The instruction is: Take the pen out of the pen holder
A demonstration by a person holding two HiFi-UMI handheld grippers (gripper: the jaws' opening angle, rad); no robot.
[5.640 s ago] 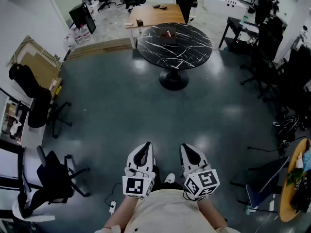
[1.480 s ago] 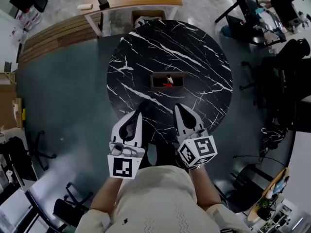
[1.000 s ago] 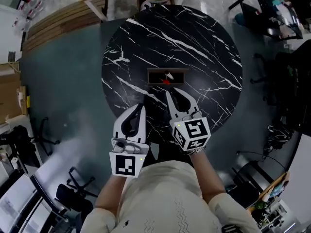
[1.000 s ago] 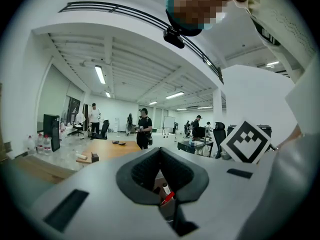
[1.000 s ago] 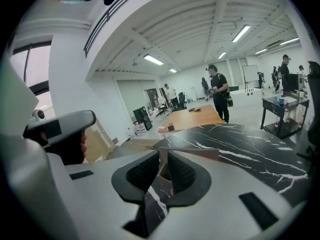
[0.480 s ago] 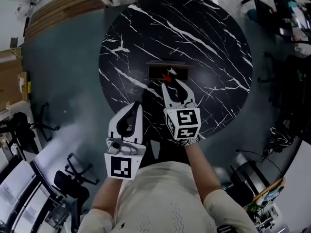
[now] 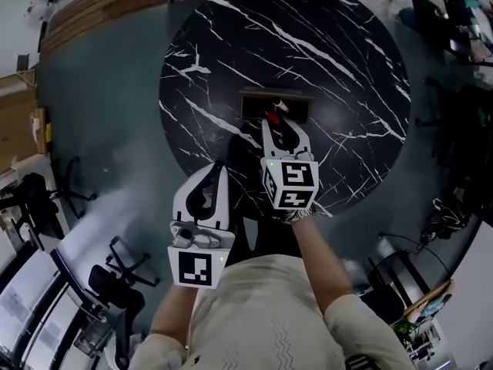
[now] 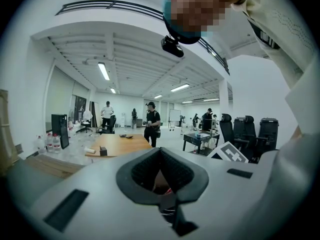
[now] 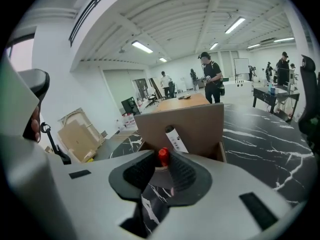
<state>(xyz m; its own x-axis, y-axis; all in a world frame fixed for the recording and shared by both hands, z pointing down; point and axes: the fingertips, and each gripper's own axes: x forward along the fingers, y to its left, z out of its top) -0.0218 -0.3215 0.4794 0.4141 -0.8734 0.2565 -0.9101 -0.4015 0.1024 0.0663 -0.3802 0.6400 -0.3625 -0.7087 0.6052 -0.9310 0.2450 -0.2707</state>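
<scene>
A brown box-shaped pen holder (image 7: 277,105) stands at the middle of the round black marble table (image 7: 347,68). In it lean a red-capped pen (image 7: 270,117) and a white marker (image 7: 282,104). My right gripper (image 7: 274,122) reaches to the holder's near side. In the right gripper view the holder (image 9: 192,126) fills the middle, the white marker (image 9: 175,138) leans against its back wall, and the red cap (image 9: 163,156) sits pinched between my right gripper's (image 9: 164,159) tips. My left gripper (image 7: 216,168) hangs at the table's near edge, shut and empty, as the left gripper view (image 8: 160,151) shows.
Office chairs (image 7: 123,284) stand on the grey floor to the left, and dark chairs and desks (image 7: 454,114) crowd the right side. A wooden bench (image 7: 92,2) lies beyond the table. People stand far off in the room (image 9: 212,79).
I have come up to the table. My right gripper has moved forward to the holder and closed round the red cap. The left gripper has stayed back at the table's edge.
</scene>
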